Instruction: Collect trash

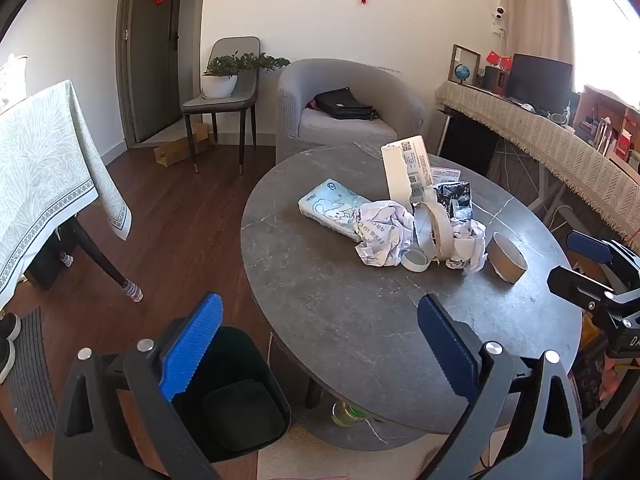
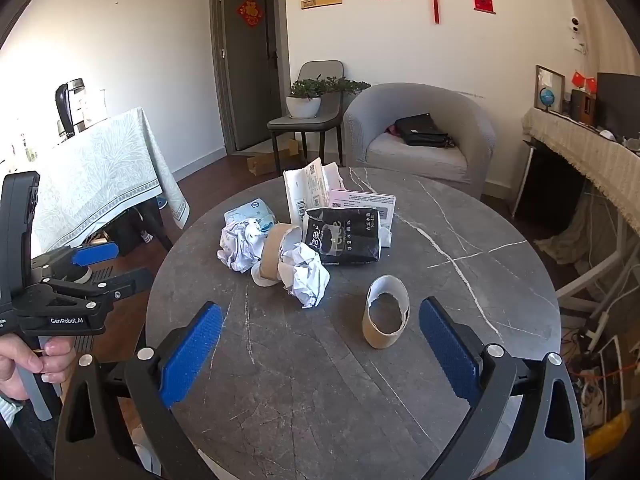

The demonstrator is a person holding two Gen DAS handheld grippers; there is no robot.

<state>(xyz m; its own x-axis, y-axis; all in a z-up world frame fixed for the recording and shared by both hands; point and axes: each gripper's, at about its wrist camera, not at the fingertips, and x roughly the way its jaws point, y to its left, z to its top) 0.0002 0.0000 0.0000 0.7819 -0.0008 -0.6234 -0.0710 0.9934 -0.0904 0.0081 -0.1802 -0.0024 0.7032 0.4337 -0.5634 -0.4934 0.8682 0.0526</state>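
I've got both grippers wide open, nothing held. Left gripper (image 1: 320, 348) hangs low in frame over the desk (image 1: 340, 320) edge, w/ the black bin (image 1: 240, 408) on the floor at lower left. Right gripper (image 2: 320, 348) is near the cardboard roll (image 2: 386, 322), not touching. Trash pile sits mid-desk: crumpled paper (image 2: 308, 272), tape roll (image 2: 274, 254), black pack (image 2: 342, 238), tissue pack (image 1: 332, 208), white box (image 1: 406, 170).

Left gripper (image 1: 320, 344) and right gripper (image 2: 320, 346) gape wide (both tilted downward).
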